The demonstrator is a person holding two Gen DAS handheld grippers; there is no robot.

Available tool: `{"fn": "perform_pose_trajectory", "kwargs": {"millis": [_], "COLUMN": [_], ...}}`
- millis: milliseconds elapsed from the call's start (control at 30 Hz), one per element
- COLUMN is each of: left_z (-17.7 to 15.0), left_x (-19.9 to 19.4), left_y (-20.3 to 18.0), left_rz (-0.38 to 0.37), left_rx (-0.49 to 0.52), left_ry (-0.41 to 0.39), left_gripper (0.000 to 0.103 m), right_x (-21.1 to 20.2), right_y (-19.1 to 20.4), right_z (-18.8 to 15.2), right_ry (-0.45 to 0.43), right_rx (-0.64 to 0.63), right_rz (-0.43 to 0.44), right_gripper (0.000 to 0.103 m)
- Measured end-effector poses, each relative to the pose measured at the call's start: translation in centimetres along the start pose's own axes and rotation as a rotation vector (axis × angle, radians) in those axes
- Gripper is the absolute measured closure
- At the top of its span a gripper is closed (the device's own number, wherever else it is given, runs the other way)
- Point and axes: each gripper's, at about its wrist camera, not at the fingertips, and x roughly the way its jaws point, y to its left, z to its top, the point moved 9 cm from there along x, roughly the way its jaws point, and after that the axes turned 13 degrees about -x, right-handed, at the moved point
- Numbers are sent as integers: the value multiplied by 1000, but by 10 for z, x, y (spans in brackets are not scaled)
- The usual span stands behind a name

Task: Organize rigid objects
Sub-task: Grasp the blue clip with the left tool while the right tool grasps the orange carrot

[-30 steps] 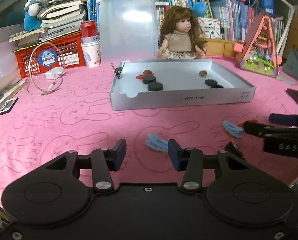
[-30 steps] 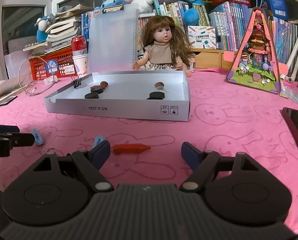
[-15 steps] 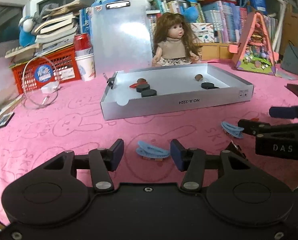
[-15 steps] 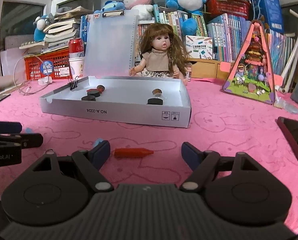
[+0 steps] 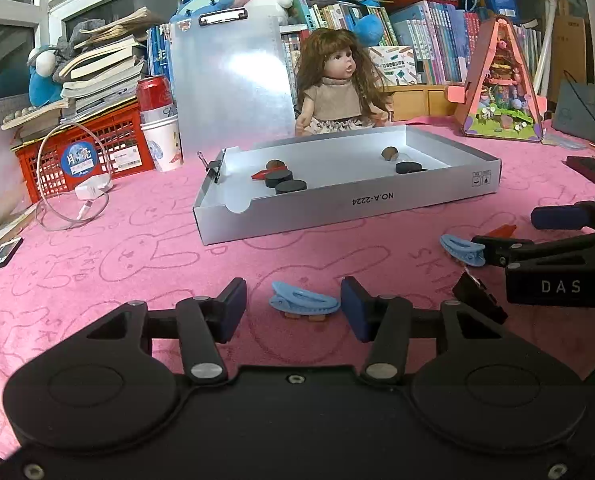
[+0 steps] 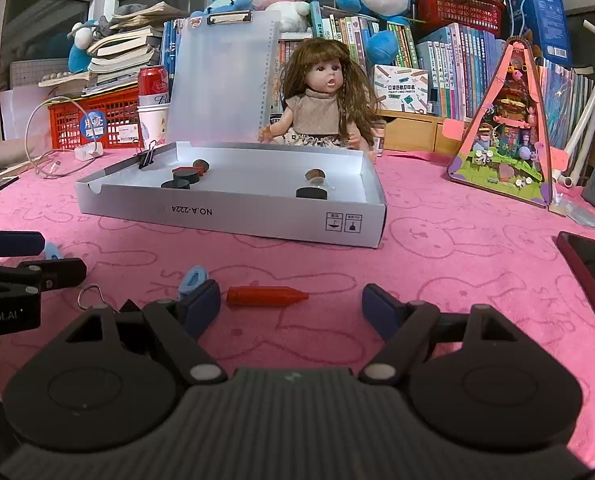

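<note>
Hair clip (image 5: 303,303), blue, lies between the wide-apart fingers of the left tool (image 5: 293,310); right tool (image 6: 291,306) gapes around a red crayon (image 6: 266,296). Grey box (image 5: 349,204) at 12 o'clock, doll (image 5: 339,84) behind.

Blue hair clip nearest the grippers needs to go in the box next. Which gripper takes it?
Left. The blue hair clip lies on the cloth right between the open left gripper fingers. The right gripper, also open, is lined up on the red crayon instead.

Matt pink terry cloth (image 6: 437,264) lies under a smooth cardboard tray (image 6: 233,216) and glossy plastic clips (image 5: 303,304).
</note>
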Motion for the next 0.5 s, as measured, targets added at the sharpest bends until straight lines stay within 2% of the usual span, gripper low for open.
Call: {"fn": "perform_pose_trajectory", "kwargs": {"millis": [200, 500], "left_z": [0, -1], "left_x": [1, 1], "left_y": [1, 1], "left_rz": [-2, -8], "left_rx": [-14, -15], "left_ry": [-4, -16], "left_gripper": [53, 54], "right_x": [1, 2], "right_y": [2, 0], "right_z": [1, 0], "right_ry": [4, 19], "right_rx": [-25, 1], "right_rz": [-31, -23], "right_gripper": [16, 15]}}
